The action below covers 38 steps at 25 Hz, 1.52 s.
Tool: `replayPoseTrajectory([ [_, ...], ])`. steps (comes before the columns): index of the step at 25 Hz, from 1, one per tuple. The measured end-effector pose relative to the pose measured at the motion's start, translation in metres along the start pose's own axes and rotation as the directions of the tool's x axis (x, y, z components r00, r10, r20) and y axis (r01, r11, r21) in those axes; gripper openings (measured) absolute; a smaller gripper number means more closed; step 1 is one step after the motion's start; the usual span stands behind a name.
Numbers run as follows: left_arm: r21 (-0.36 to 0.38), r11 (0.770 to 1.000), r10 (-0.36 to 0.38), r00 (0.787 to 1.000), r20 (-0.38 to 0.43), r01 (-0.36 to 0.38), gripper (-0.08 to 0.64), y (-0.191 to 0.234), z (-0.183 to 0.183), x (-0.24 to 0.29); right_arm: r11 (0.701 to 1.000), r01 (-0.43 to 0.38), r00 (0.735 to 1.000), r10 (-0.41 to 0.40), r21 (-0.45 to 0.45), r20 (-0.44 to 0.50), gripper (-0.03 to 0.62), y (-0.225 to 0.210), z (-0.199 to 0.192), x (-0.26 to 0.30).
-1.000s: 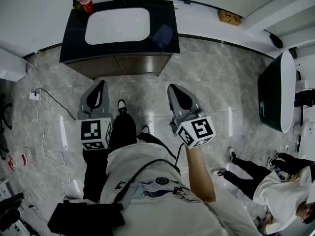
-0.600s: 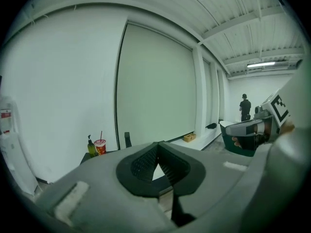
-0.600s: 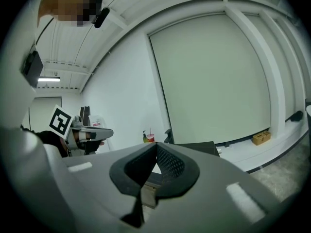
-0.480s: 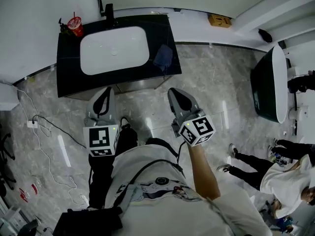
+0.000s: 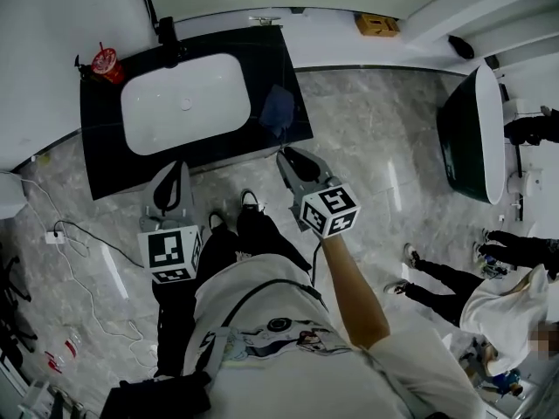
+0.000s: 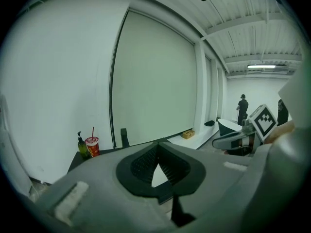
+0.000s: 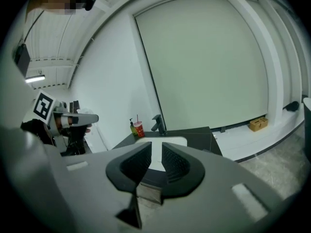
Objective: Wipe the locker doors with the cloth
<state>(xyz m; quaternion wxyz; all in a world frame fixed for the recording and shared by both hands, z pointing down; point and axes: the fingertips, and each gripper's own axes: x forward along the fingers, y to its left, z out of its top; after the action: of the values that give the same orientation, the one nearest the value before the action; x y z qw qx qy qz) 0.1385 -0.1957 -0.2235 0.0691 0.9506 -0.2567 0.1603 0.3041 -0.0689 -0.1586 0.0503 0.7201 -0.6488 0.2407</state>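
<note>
Blue cloth (image 5: 278,109): lies on the black vanity top (image 5: 98,151), at its right edge beside the white basin (image 5: 183,103).
Right gripper (image 5: 288,157): released, jaws just opened, nothing between them; near the front right corner.
Left gripper (image 5: 178,169): clenched, empty; at the front edge.

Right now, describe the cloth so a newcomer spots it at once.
Find the black vanity counter against the wall, with its white basin. The cloth lies on the counter right of the basin in the head view: a limp, dull-blue patch, unlike the upright red cup at the far left corner.
</note>
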Motion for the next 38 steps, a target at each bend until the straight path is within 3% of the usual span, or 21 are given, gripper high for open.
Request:
replayPoseTrajectory([
  [7, -0.002, 0.998, 0.068, 0.996, -0.051, -0.069, 0.0, -0.003, -0.014, 0.036, 0.998, 0.06, 0.983, -0.055, 0.024, -0.177, 0.091, -0.094, -0.049, 0.072],
  [11, 0.01, 0.997, 0.077, 0.989, -0.125, -0.076, 0.0, -0.007, -0.04, 0.069, 0.997, 0.082, 0.957, -0.078, 0.001, -0.278, 0.106, -0.134, -0.073, 0.111],
  [17, -0.028, 0.996, 0.073, 0.966, -0.247, -0.083, 0.0, -0.006, -0.084, 0.11, 0.994, 0.092, 0.906, -0.105, -0.053, -0.411, 0.126, -0.168, -0.11, 0.155],
  [26, -0.039, 0.997, 0.045, 0.946, -0.321, -0.061, 0.0, -0.011, -0.104, 0.14, 0.994, 0.082, 0.844, -0.105, -0.066, -0.526, 0.183, -0.182, -0.145, 0.192],
  [29, -0.027, 0.998, 0.041, 0.944, -0.328, -0.053, 0.0, -0.014, -0.102, 0.142, 0.994, 0.099, 0.818, -0.111, -0.053, -0.564, 0.167, -0.184, -0.154, 0.199],
  [32, -0.017, 0.998, 0.045, 0.942, -0.334, -0.053, 0.0, -0.015, -0.099, 0.141, 0.991, 0.11, 0.809, -0.131, -0.072, -0.573, 0.099, -0.189, -0.158, 0.201],
  [38, 0.006, 0.999, 0.046, 0.944, -0.325, -0.047, 0.0, -0.031, -0.092, 0.137, 0.992, 0.06, 0.815, -0.113, -0.111, -0.568, 0.069, -0.185, -0.151, 0.193],
])
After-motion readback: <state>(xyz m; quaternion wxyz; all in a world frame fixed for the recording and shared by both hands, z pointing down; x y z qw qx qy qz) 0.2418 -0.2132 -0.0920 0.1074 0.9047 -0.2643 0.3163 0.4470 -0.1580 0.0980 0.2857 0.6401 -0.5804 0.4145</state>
